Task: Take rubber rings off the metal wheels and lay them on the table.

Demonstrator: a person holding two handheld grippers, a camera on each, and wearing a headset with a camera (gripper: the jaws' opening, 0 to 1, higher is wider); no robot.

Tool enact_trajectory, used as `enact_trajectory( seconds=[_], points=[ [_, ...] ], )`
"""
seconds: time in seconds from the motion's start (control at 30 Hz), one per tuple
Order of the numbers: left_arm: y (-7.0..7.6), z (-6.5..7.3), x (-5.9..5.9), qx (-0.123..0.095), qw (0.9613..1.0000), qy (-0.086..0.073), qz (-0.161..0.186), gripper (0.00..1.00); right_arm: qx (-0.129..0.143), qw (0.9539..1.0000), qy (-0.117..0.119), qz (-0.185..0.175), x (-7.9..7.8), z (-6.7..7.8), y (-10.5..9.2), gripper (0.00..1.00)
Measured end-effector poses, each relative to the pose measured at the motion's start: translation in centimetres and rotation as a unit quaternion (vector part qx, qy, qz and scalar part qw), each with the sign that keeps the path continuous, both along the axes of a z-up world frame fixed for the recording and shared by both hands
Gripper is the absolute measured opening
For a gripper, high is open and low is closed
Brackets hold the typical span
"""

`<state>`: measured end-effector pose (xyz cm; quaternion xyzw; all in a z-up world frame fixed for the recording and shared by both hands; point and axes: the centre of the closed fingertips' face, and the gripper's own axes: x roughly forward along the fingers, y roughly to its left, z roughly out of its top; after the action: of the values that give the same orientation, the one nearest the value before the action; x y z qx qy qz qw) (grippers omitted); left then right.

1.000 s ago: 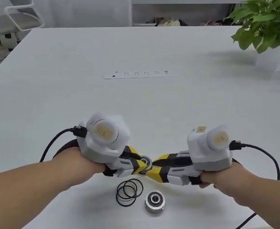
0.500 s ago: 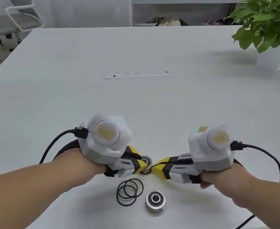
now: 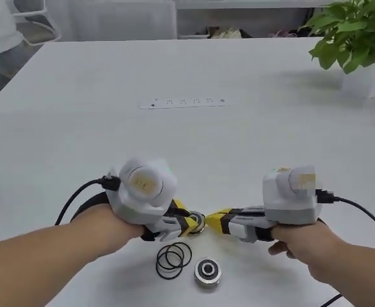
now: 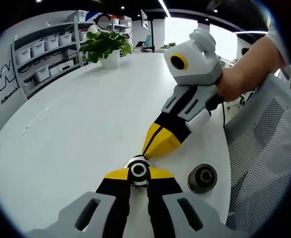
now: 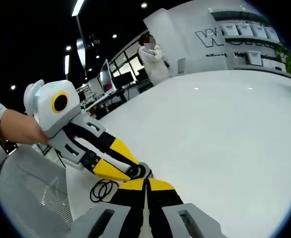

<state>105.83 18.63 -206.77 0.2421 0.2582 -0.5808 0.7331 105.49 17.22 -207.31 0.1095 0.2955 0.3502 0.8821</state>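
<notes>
Clamping a metal wheel (image 4: 138,169), left gripper (image 3: 189,224) fingers, right gripper (image 3: 212,221) fingers together just beside it, rubber rings (image 3: 173,256) nearby

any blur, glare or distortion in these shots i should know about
Head view: even soft light, sharp, a faint shadow under the loose wheel on the table. Left gripper view: the fisheye bends the table edge; the held wheel is sharp. Right gripper view: ceiling lights flare against a dark ceiling.
</notes>
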Motion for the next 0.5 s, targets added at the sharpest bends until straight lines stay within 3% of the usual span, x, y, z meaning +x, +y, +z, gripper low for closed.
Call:
enact_trajectory(
  seconds=[0.5],
  points=[
    [-0.05, -0.03, 0.04, -0.001, 1.0, -0.007, 0.005, 0.07, 0.015, 0.9997, -0.011, 0.012, -0.21, 0.81, 0.87, 0.0]
  ],
)
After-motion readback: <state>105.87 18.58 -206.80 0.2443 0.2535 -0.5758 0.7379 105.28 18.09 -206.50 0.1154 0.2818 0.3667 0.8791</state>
